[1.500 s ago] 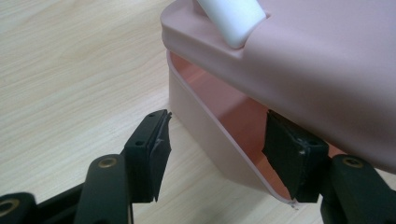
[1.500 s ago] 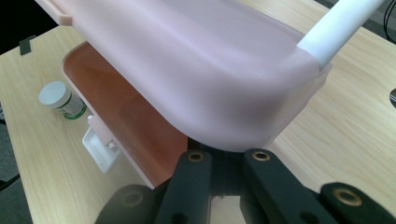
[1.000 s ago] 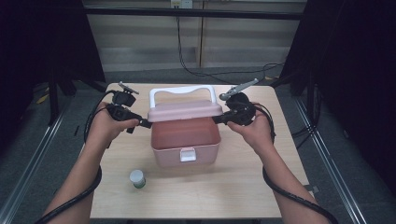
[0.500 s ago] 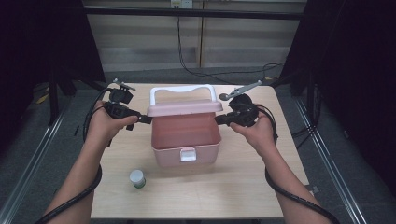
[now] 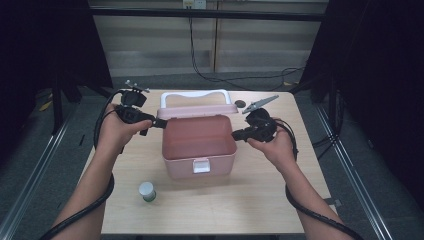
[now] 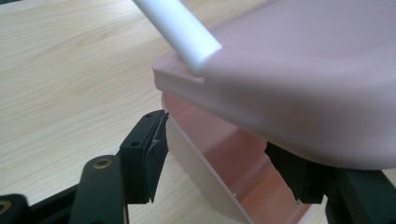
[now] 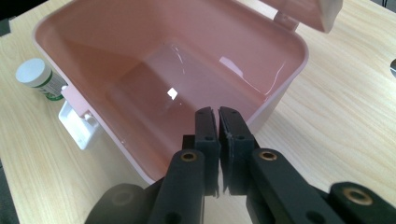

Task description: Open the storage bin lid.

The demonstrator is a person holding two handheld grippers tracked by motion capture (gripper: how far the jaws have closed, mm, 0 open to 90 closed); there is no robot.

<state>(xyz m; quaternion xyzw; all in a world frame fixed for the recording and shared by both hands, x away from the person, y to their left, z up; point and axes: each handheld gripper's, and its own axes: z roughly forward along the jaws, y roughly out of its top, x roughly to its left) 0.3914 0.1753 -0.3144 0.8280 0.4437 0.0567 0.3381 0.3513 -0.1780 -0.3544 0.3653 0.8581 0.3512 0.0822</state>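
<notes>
A pink box [image 5: 199,137] stands mid-table, empty inside [image 7: 154,70], its lid [image 5: 197,111] raised at the back with a white handle [image 5: 195,93]. My left gripper [image 5: 159,122] is at the lid's left end. Its jaws stand wide [image 6: 217,140] astride the box's left wall [image 6: 201,158], under the lid's corner [image 6: 289,79], which hides part of the right jaw. No pad visibly presses on the wall. My right gripper [image 5: 236,134] is shut and empty, its tips [image 7: 218,112] just over the box's right rim.
A small jar [image 5: 147,191] with a white cap and green label stands in front of the box to the left, also in the right gripper view [image 7: 39,77]. A white latch [image 5: 201,165] hangs on the box's front. A dark disc [image 5: 240,103] lies at the back. Bare table [image 5: 250,200] lies front right.
The lid has swung further up and back. My right gripper has come down from the lid's right edge to the box's right rim. The left gripper has stayed at the lid's left end.
</notes>
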